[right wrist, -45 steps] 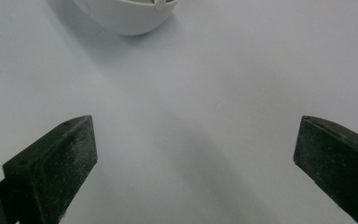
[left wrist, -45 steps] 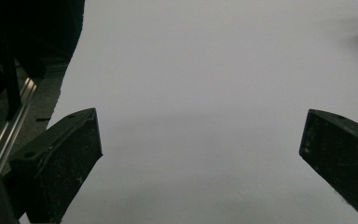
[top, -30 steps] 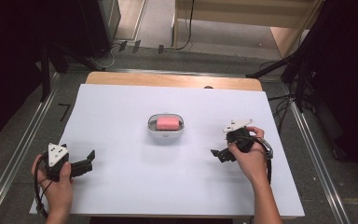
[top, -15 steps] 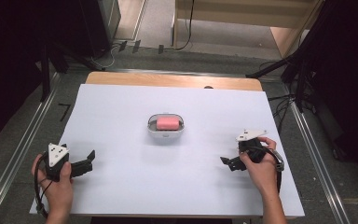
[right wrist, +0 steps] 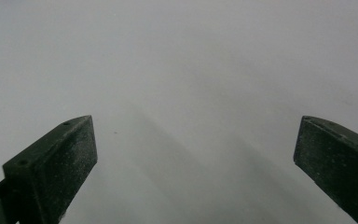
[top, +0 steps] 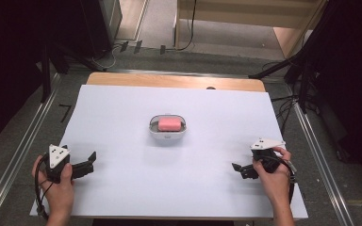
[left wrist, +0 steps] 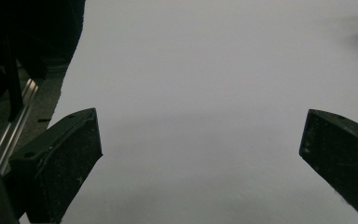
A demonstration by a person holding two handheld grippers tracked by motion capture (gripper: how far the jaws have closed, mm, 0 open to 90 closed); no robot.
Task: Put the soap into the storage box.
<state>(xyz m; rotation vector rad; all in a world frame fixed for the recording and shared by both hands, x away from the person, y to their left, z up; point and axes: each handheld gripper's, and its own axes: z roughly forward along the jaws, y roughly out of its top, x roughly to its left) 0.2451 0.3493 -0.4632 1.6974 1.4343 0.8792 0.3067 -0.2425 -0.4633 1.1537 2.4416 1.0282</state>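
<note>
A pink soap bar [top: 169,124] lies in a small white dish [top: 168,135] at the middle of the white table [top: 122,113]. My left gripper [top: 91,160] rests near the table's front left corner, held in a hand, and stands open with nothing between its jaws [left wrist: 200,154]. At the front right, my right gripper [top: 238,168] is low over the table, pointing left, also open and empty [right wrist: 196,154]. Both grippers are well apart from the dish.
A wooden strip [top: 174,81] runs along the table's far edge. Metal rails [top: 23,150] flank the table on both sides. Dark stands and cables [top: 301,70] stand on the floor behind and to the right.
My right gripper has moved back toward the front edge and a little to the right, away from the dish. The left gripper has stayed put.
</note>
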